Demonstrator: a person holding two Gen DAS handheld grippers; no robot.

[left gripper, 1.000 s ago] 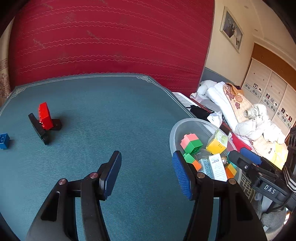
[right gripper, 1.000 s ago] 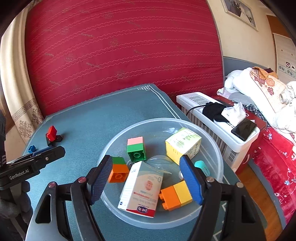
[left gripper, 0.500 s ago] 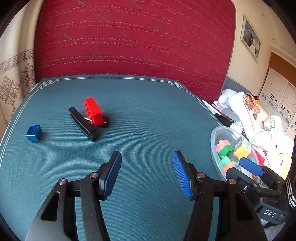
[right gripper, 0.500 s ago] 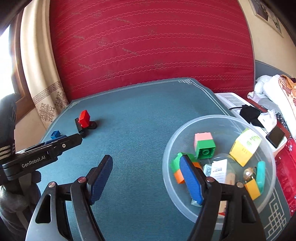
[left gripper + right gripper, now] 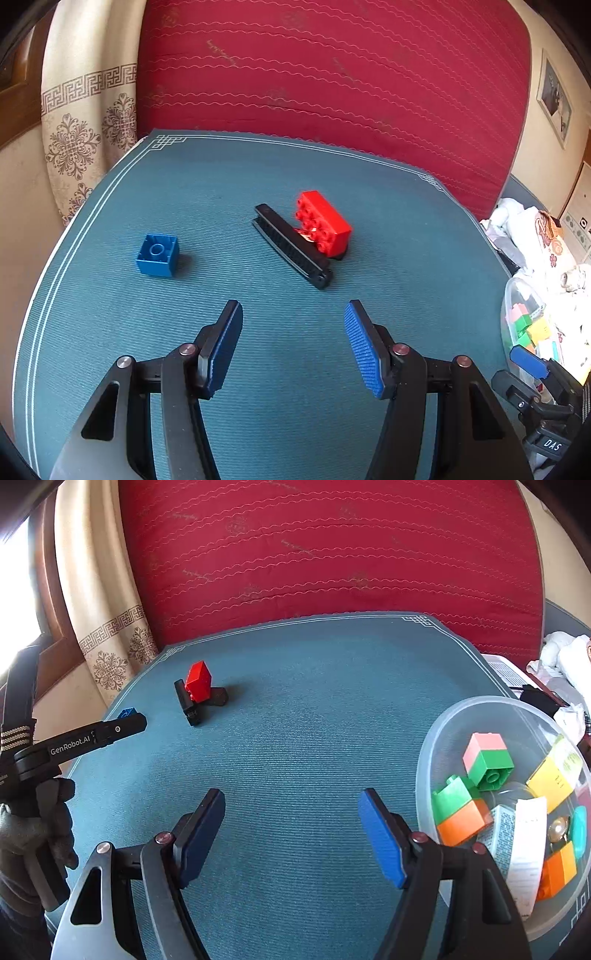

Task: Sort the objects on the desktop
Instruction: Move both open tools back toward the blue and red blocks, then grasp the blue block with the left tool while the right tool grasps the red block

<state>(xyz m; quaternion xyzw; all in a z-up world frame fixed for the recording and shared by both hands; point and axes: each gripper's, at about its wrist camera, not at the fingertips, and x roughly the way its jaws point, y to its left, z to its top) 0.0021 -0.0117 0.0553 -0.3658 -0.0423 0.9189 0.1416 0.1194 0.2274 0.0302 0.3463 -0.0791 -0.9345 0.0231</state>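
A red brick leans on a black clip-like bar in the middle of the teal table mat; both show in the right wrist view too, the brick and the bar. A blue brick lies to their left, partly hidden in the right wrist view. My left gripper is open and empty, just short of the bar. My right gripper is open and empty, beside a clear plastic bowl holding coloured bricks and small boxes.
A red padded headboard stands behind the table. A patterned curtain hangs at the left. Bedding and clutter lie to the right. The bowl sits at the table's right edge.
Both grippers have swung left, away from the bowl and toward the red brick, black bar and blue brick, which now sit nearer the middle of both views. Both stay open.
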